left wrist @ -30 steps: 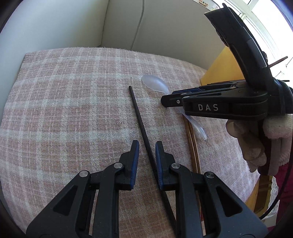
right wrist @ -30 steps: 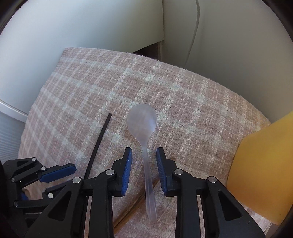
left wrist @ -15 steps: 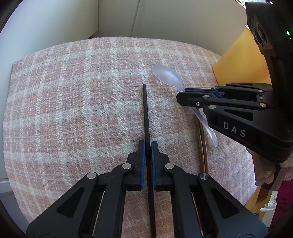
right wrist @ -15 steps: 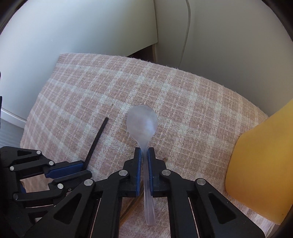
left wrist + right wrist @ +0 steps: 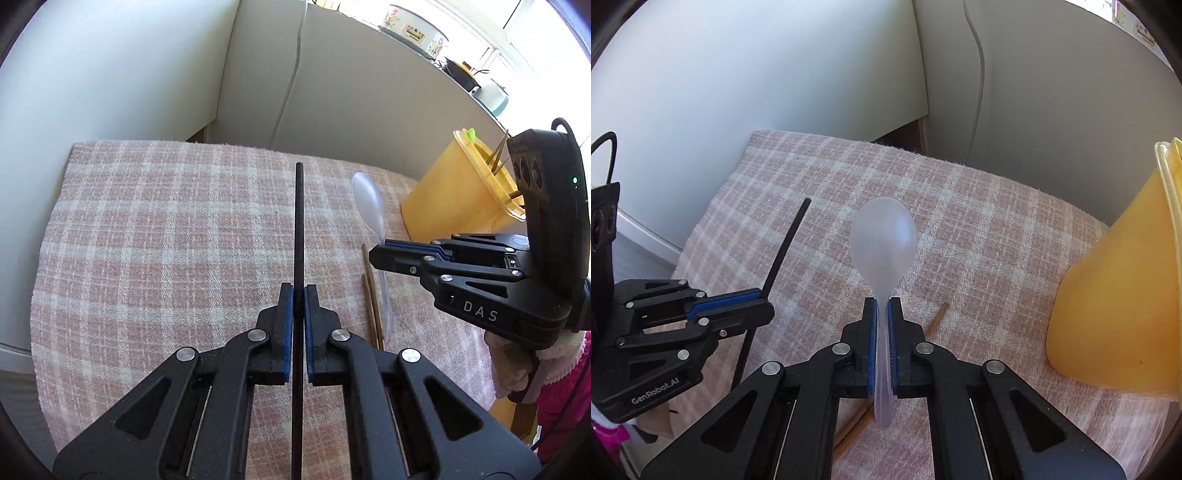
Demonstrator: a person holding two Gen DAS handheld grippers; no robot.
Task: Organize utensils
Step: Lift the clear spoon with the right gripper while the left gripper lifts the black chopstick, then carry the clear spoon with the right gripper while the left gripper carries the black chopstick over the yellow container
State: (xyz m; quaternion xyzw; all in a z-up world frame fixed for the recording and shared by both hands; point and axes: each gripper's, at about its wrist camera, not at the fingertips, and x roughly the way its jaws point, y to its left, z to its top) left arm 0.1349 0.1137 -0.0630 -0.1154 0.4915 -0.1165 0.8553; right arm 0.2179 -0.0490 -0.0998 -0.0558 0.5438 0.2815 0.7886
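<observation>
Left wrist: left tongs [image 5: 299,295] clamped on black chopstick [image 5: 299,221], held above the plaid-covered counter [image 5: 147,240], tip toward its far edge. Yellow holder [image 5: 454,199] sits at the far right corner, sticks already inside. Suggest: swing tip-down over the rim, then release. Right tool casing reads "DAS".

Right wrist: right tongs [image 5: 882,314] clamped on clear plastic spoon [image 5: 883,240] at the neck, bowl forward. Wooden chopsticks [image 5: 934,317] remain on the cloth underneath. Grip is near the balance point; keep the wrist steady. Left tool reads "GenRobot.AI".
</observation>
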